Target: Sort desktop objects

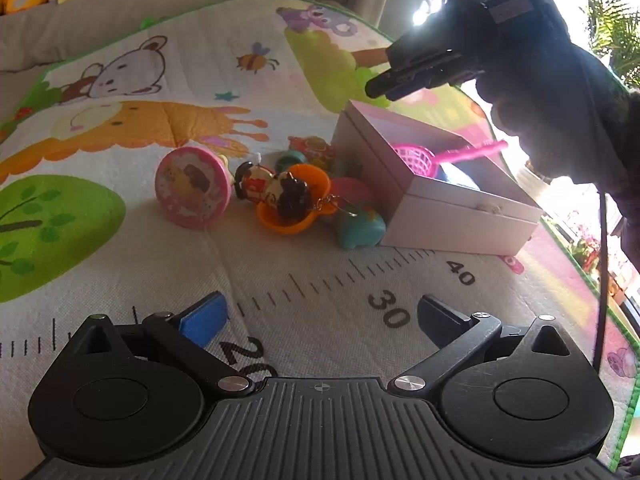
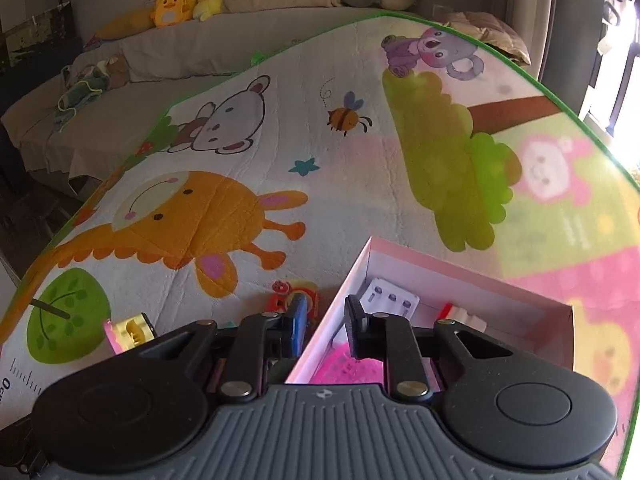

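Observation:
A white open box (image 1: 436,204) lies on the play mat with a pink net scoop (image 1: 416,158) inside. Left of it lie a pink round toy (image 1: 194,186), a doll figure keychain (image 1: 272,190) in an orange bowl (image 1: 296,222), a teal toy (image 1: 360,234) and a red toy (image 1: 310,146). My left gripper (image 1: 320,314) is open and empty, low over the mat in front of the pile. My right gripper (image 2: 324,320) hovers over the box's (image 2: 472,276) left wall, jaws apart and empty; it shows in the left wrist view (image 1: 404,80) above the box. The box also holds a white blister pack (image 2: 390,298).
The cartoon play mat (image 2: 248,140) has a ruler print (image 1: 384,312) along its near edge. A grey sofa (image 2: 168,52) with plush toys (image 2: 174,4) stands behind the mat. A bright window is at the right.

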Available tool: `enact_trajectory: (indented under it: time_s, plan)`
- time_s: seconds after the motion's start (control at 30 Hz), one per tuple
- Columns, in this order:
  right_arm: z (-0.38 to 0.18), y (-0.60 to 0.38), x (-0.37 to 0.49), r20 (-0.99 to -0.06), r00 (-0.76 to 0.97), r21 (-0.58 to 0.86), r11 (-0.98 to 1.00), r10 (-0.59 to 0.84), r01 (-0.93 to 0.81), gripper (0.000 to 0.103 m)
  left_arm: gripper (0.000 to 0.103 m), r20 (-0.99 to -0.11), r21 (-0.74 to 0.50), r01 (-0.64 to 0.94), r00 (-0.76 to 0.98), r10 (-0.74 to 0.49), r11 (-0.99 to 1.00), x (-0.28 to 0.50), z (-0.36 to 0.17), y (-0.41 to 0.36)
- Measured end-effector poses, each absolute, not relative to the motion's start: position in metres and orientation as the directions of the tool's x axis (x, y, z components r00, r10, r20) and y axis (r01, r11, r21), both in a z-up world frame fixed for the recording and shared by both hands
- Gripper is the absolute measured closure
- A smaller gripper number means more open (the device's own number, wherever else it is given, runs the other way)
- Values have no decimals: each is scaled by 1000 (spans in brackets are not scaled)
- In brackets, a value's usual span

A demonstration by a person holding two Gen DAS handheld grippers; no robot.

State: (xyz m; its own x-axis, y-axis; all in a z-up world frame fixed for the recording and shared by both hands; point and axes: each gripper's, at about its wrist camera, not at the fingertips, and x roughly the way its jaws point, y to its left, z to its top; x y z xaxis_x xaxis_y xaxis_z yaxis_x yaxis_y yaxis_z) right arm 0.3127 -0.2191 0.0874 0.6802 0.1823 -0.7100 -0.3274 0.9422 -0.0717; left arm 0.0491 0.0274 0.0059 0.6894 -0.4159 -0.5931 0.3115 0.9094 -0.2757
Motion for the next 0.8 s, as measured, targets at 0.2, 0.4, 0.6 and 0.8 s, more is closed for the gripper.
enact_trajectory:
  time_s: [0.2,0.4,0.6,0.8]
  plan:
    - [97,-211,338,-701,701,-134,942,130,-308,82,0,-577,-314,302,692,-434,900,50,5,33]
    - [61,-165,373,-827,536,-33,937,169,-346,82,0,-565,-341,298,692,-448,891,50,5,37]
    - [18,-130,405,-837,546,-202,927,4,-317,82,0,-560,-353,286,698,-446,891,49,5,41]
    - [28,-146,381,-879,467,-82,934,96,-347,84,0,-559,-349,293,697,-449,890,48,6,42]
